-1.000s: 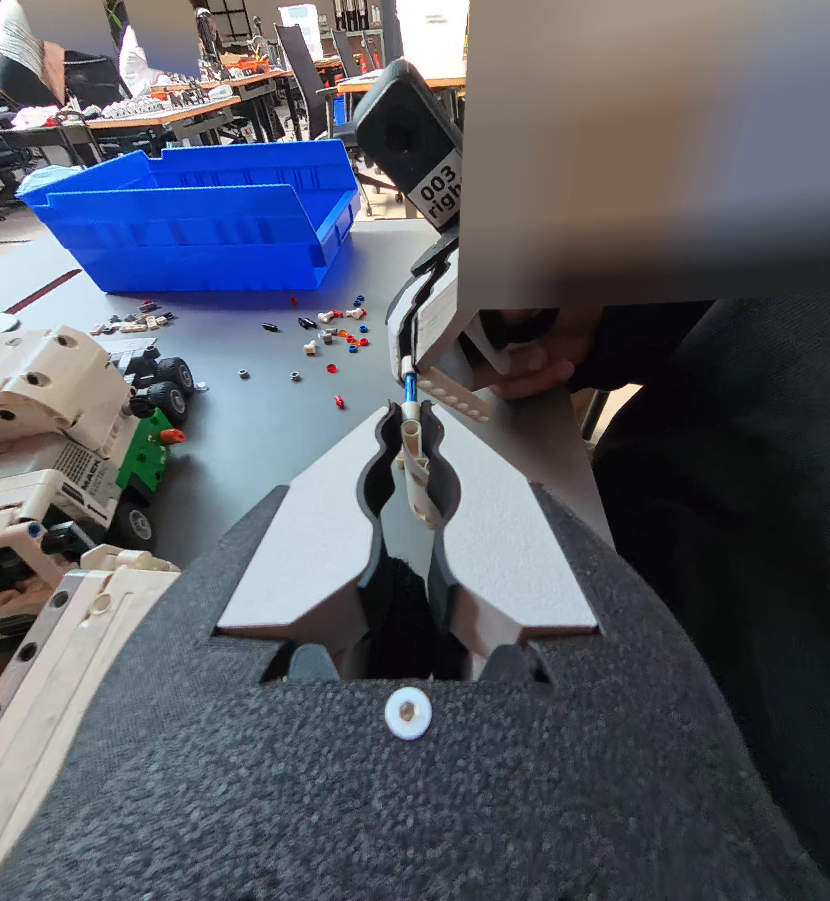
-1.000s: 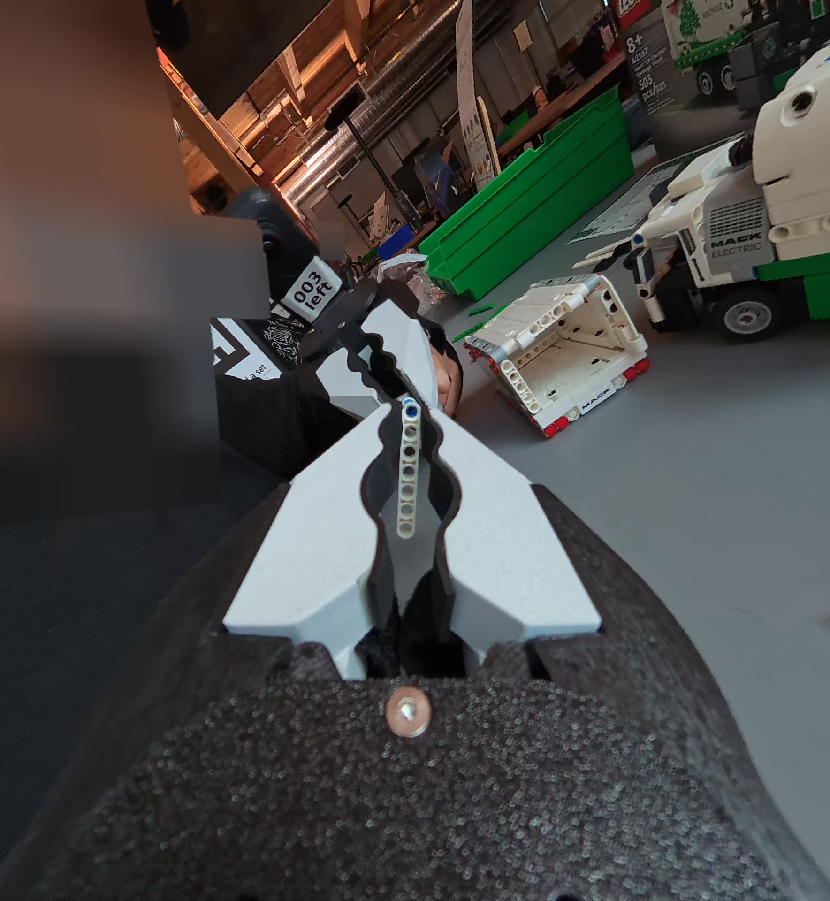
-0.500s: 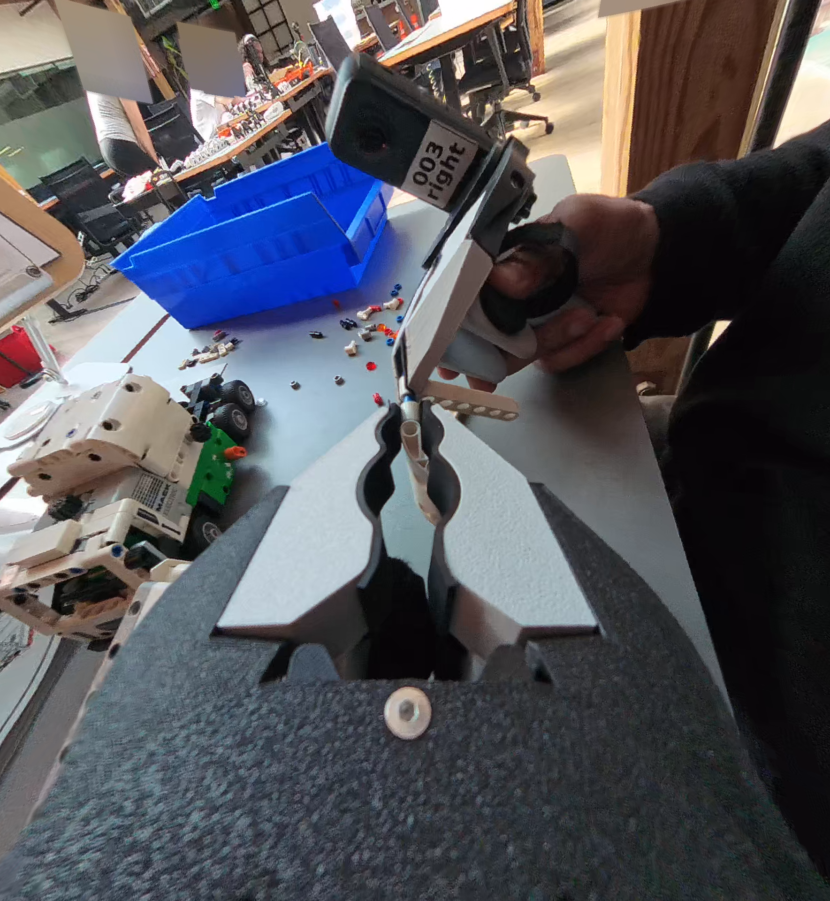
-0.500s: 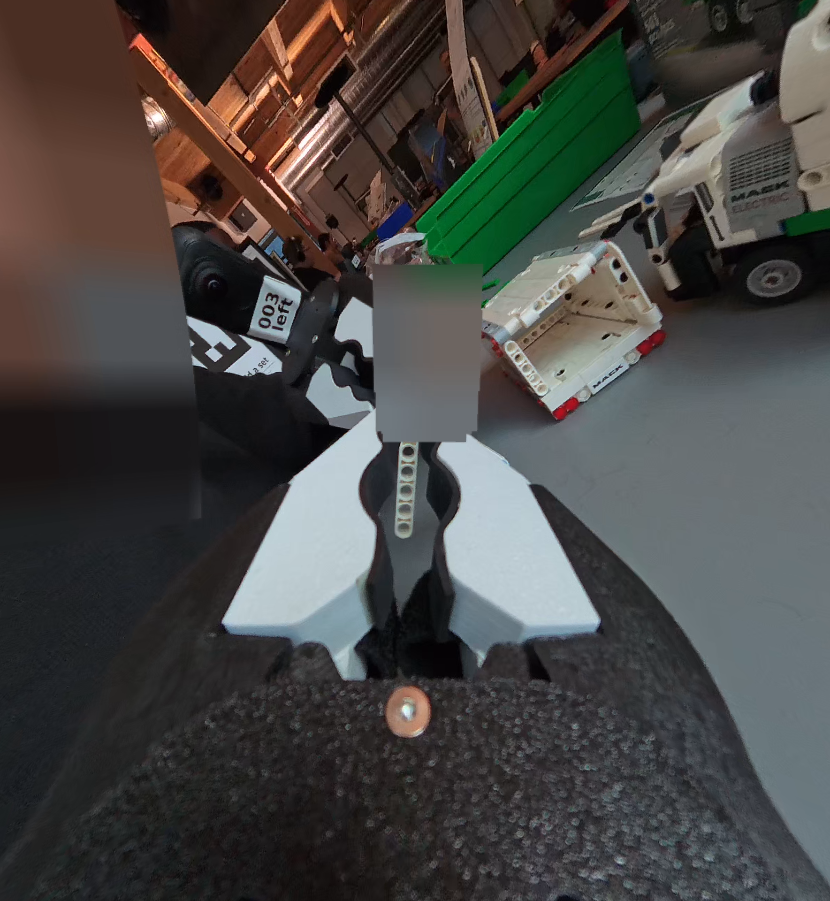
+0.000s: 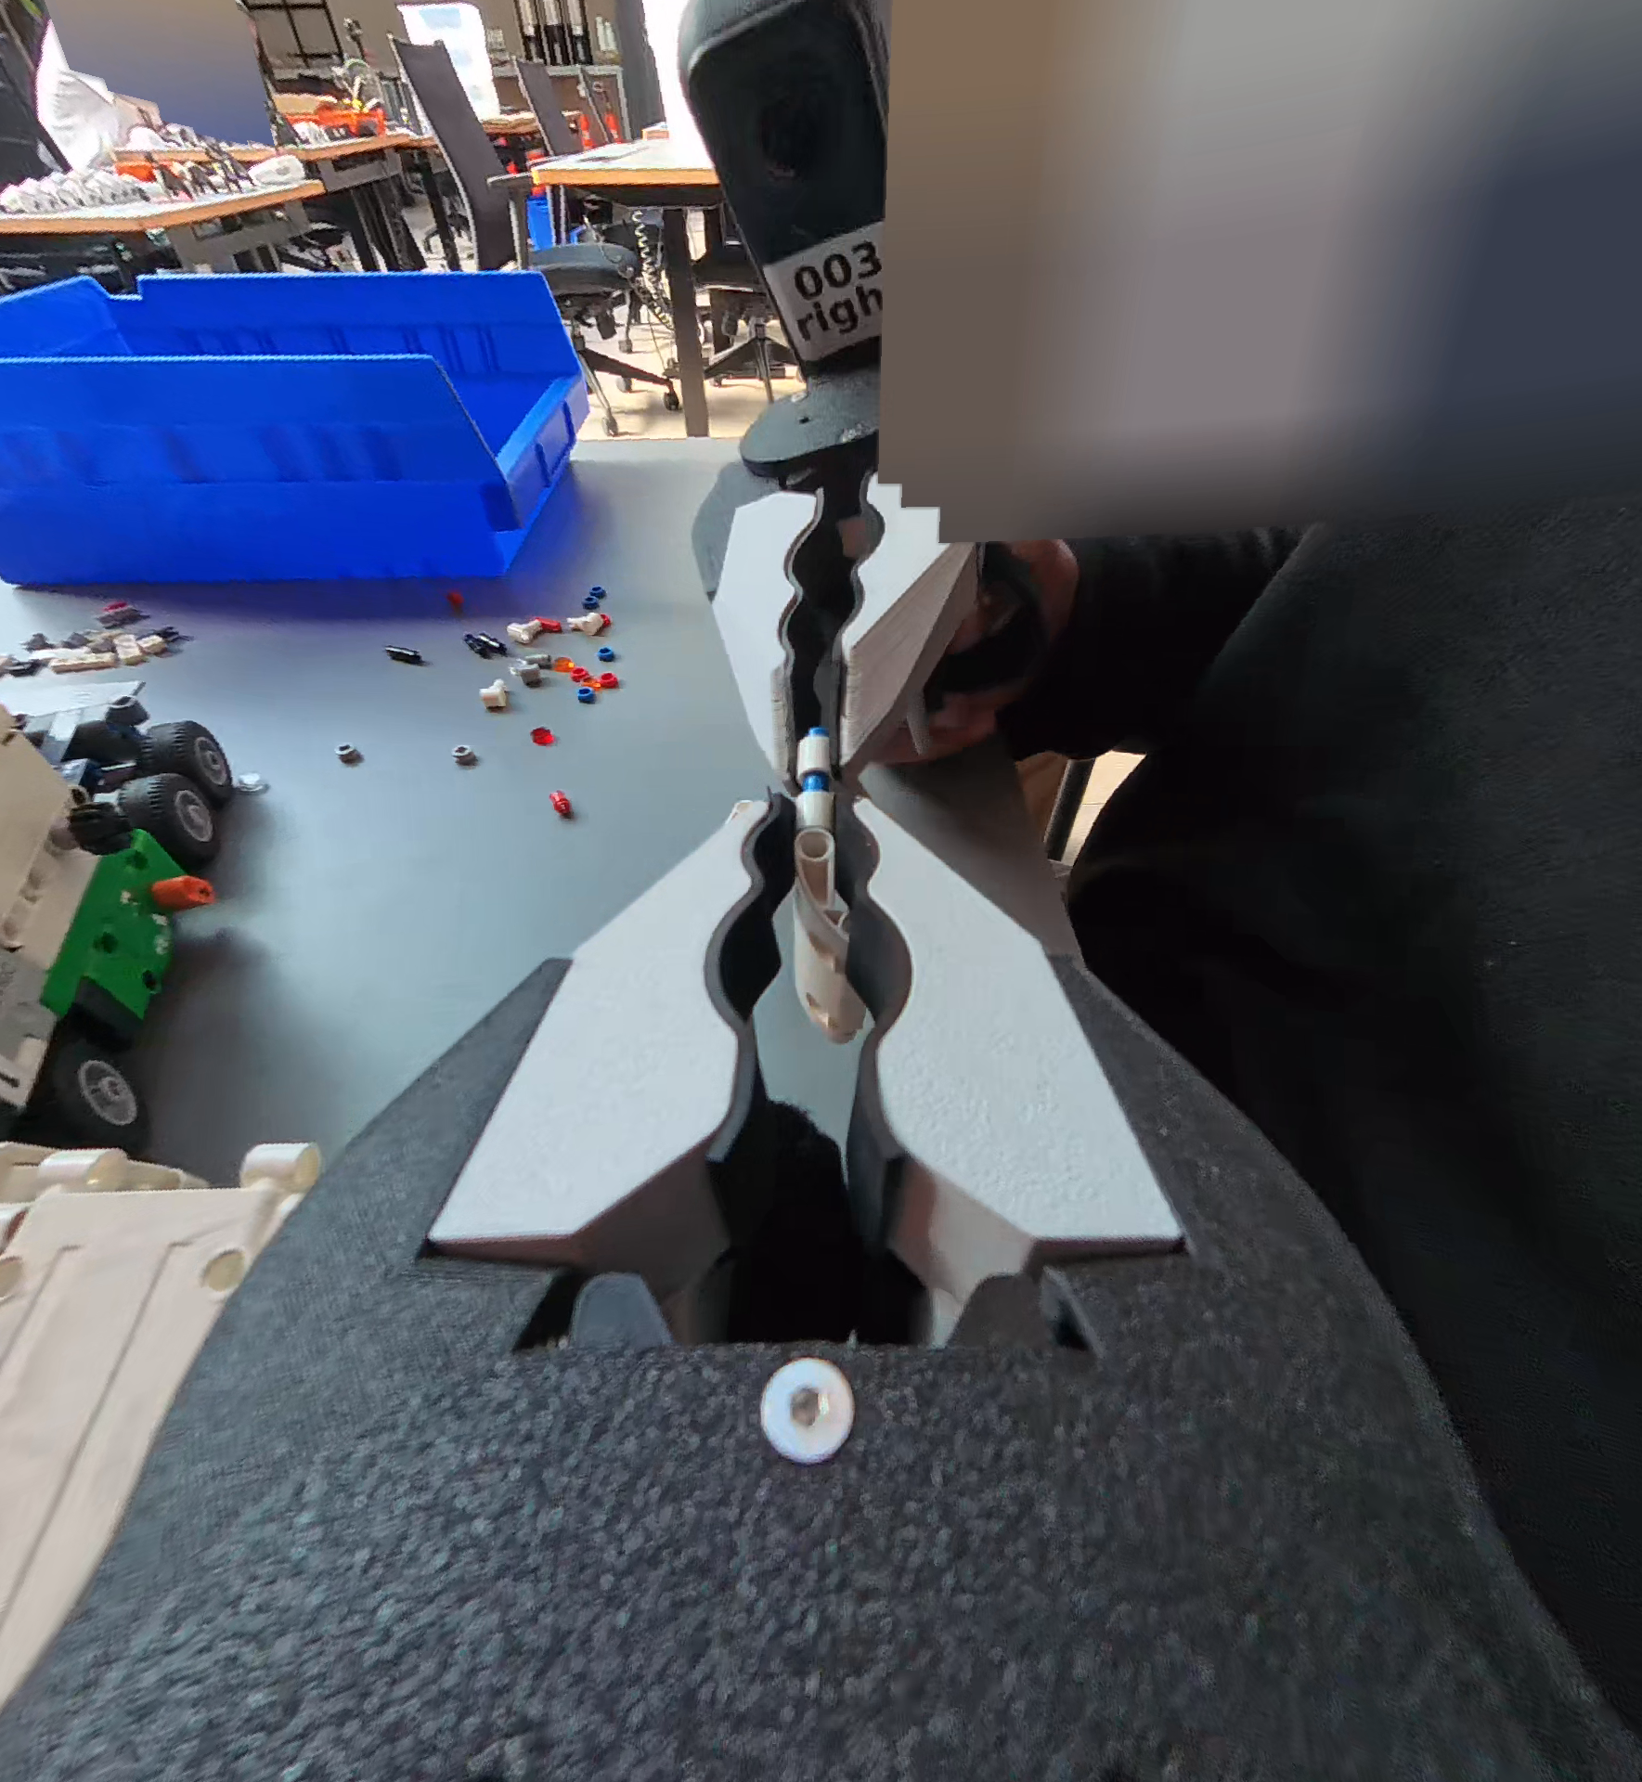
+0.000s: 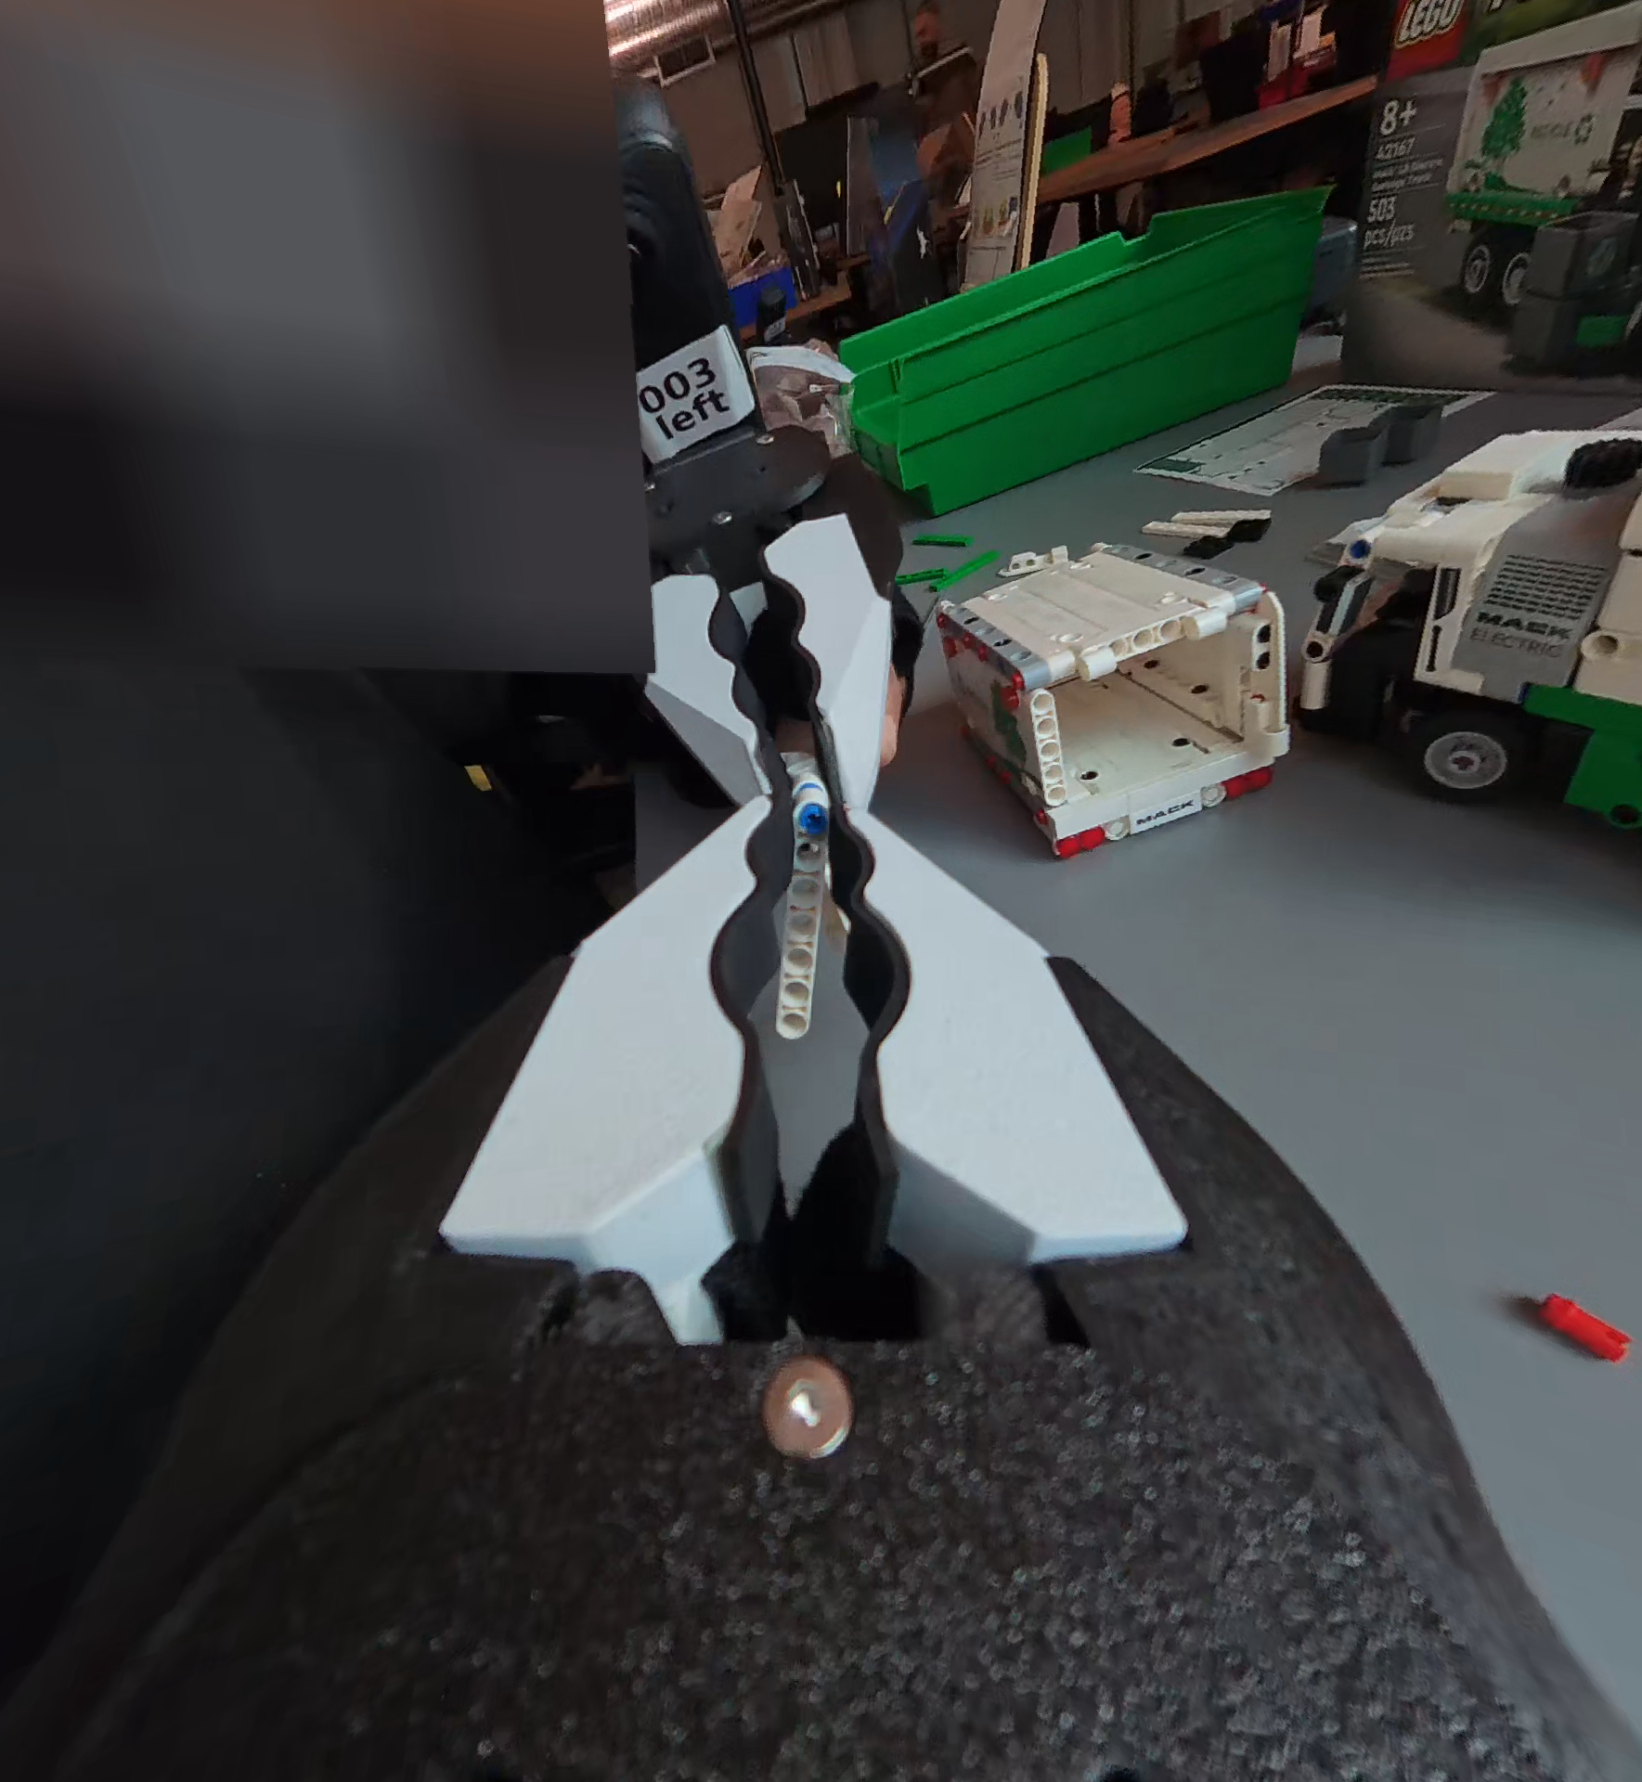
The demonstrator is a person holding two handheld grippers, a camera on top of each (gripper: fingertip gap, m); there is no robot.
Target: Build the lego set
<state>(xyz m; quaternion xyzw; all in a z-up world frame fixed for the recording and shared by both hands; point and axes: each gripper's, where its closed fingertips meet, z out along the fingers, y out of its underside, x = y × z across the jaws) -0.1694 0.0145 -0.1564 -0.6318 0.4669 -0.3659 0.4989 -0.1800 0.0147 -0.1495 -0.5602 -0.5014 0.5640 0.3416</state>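
Two hand-held grippers [image 5: 812, 805] [image 6: 802, 820], two beams [image 5: 821, 926] [image 6: 802, 950]

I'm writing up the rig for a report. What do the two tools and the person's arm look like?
Both tools match: the left tool and right tool have pale grey wedge fingers with wavy black inner pads on a speckled dark grey foam body. Each carries a black camera with a white label. The person wears a black sleeve.
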